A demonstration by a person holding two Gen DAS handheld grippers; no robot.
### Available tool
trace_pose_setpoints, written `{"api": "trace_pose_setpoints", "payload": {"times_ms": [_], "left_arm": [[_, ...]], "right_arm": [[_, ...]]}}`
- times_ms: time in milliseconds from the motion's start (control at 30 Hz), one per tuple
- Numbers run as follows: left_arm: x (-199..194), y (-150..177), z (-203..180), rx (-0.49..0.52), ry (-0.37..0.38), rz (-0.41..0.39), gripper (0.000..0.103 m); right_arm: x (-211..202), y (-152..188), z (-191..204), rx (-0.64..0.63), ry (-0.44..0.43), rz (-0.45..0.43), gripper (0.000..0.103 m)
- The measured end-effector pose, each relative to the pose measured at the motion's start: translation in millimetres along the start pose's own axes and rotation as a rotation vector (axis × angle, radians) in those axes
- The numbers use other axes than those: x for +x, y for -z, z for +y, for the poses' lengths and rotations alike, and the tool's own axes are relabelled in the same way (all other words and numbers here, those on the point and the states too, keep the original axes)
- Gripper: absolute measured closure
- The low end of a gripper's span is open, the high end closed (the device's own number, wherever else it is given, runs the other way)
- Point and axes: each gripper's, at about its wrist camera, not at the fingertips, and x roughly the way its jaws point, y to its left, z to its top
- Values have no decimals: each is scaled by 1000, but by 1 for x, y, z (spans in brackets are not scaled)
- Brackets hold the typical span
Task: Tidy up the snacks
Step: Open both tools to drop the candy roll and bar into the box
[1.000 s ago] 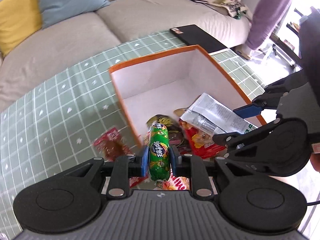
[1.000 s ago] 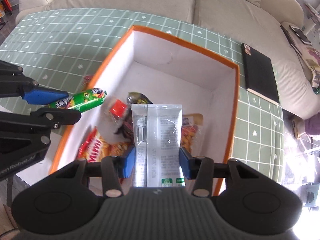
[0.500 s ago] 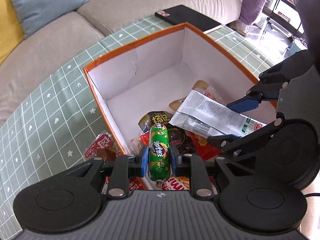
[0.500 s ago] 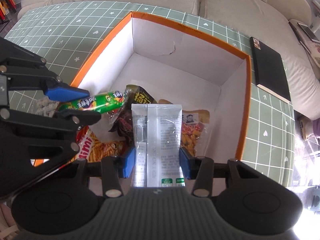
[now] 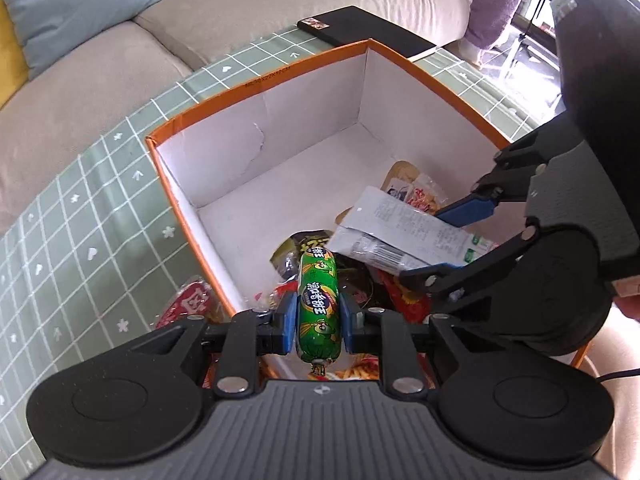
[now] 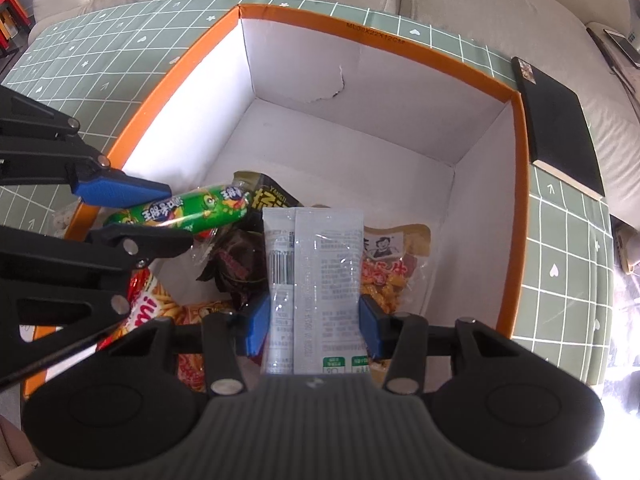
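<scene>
The green sausage stick (image 5: 318, 304) is sitting clamped between the blue pads of the left hand-held gripper (image 5: 318, 322), hanging over the near left part of the orange-rimmed box (image 5: 256, 84). Just beside it, the right hand-held gripper (image 6: 312, 320) is squeezing a pale grey sachet (image 6: 314, 280), which is also hanging inside the box's opening. Below both, loose snacks are lying on the white box floor: a dark packet with yellow lettering (image 6: 272, 196), a dark red wrapped piece (image 6: 236, 264), a peanut bag (image 6: 390, 264) and a red-and-white bag of sticks (image 6: 156, 308). A red packet (image 5: 192, 300) is lying outside the box, against its left wall, on the green checked worktop (image 5: 80, 248). A black notebook (image 6: 560, 120) is resting past the box's far right corner, with a beige sofa (image 5: 100, 68) behind.
</scene>
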Motion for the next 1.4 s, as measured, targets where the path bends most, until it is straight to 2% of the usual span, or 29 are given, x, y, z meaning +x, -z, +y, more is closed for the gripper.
{"api": "trace_pose_setpoints", "payload": {"times_ms": [200, 500, 700, 800, 833, 933, 1033, 1200, 1233, 1300, 1333, 1367, 1400], "left_arm": [[7, -2, 1, 7, 21, -6, 79], [12, -6, -4, 42, -5, 7, 78], [9, -6, -2, 51, -12, 8, 70], [4, -6, -2, 52, -19, 13, 62], [2, -7, -1, 52, -25, 16, 57], [-3, -6, -1, 62, -18, 25, 55], [-9, -6, -3, 78, -35, 40, 51], [-24, -5, -6, 88, -18, 51, 48], [-27, -5, -5, 84, -11, 52, 47], [-35, -4, -5, 80, -6, 46, 40], [-39, -3, -5, 80, -16, 44, 26], [-42, -1, -6, 84, -24, 36, 21], [-46, 1, -6, 90, -30, 22, 21]], "right_arm": [[2, -2, -1, -37, 16, -11, 57], [4, -3, 1, -74, 22, -12, 56], [3, -3, 3, -84, 32, -5, 55], [4, -5, 5, -89, 43, 8, 55], [4, -6, 5, -88, 45, 10, 55], [4, -6, 5, -91, 44, 22, 54], [4, -6, 7, -97, 56, 35, 48], [1, -6, 16, -132, 86, 50, 25], [0, -6, 17, -139, 90, 51, 23], [-3, -5, 20, -154, 103, 52, 16], [-4, -5, 22, -163, 114, 54, 12], [-5, -5, 23, -170, 124, 55, 8], [-6, -4, 24, -176, 124, 56, 8]]}}
